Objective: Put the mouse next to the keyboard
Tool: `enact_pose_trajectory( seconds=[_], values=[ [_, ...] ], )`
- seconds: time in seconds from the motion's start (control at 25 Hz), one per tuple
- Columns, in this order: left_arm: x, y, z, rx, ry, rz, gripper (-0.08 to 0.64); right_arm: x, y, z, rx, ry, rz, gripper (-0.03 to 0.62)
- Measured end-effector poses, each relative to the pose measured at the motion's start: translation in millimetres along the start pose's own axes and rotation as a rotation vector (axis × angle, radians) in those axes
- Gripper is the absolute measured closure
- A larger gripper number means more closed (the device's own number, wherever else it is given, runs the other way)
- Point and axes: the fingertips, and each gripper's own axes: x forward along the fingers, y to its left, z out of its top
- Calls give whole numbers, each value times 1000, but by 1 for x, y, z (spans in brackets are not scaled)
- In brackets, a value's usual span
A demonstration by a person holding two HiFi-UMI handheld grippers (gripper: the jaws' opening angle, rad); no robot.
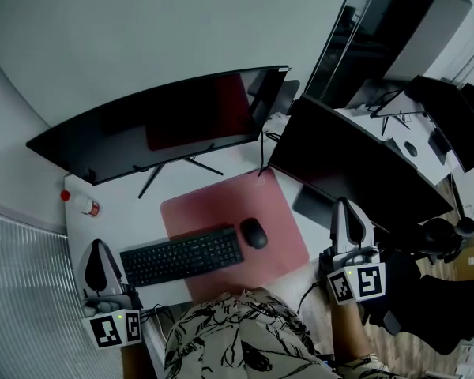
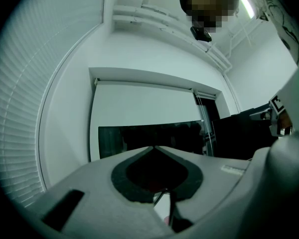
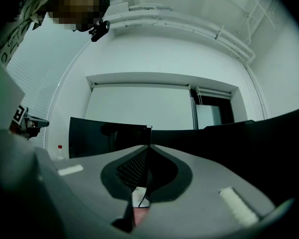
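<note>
Mouse (image 1: pixel 253 233) on pink mat (image 1: pixel 221 200), just right of keyboard (image 1: pixel 182 256), apart from both grippers. Left gripper (image 1: pixel 101 245) at white desk's (image 1: pixel 126 212) near-left corner, right gripper (image 1: pixel 346 204) past mat's right edge; jaws together, empty. Bare strip before curved monitor (image 1: pixel 166 121). Second monitor (image 1: pixel 355 164) cut off behind right gripper.

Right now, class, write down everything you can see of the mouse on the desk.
The mouse is small, black and oval, with a smooth, rounded top that looks like plastic. No cable shows. It lies flat on the reddish mat, close beside the right end of the keyboard. Whether the two touch cannot be told. Only the mat touches it otherwise, and nothing rests on it.
</note>
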Motion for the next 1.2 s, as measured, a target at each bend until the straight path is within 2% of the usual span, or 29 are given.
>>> enact_pose_trajectory(
  seconds=[1.2],
  values=[
    [5,-1,-1,-3,10,-3,560,9,9,-9,3,37,25,586]
  ],
)
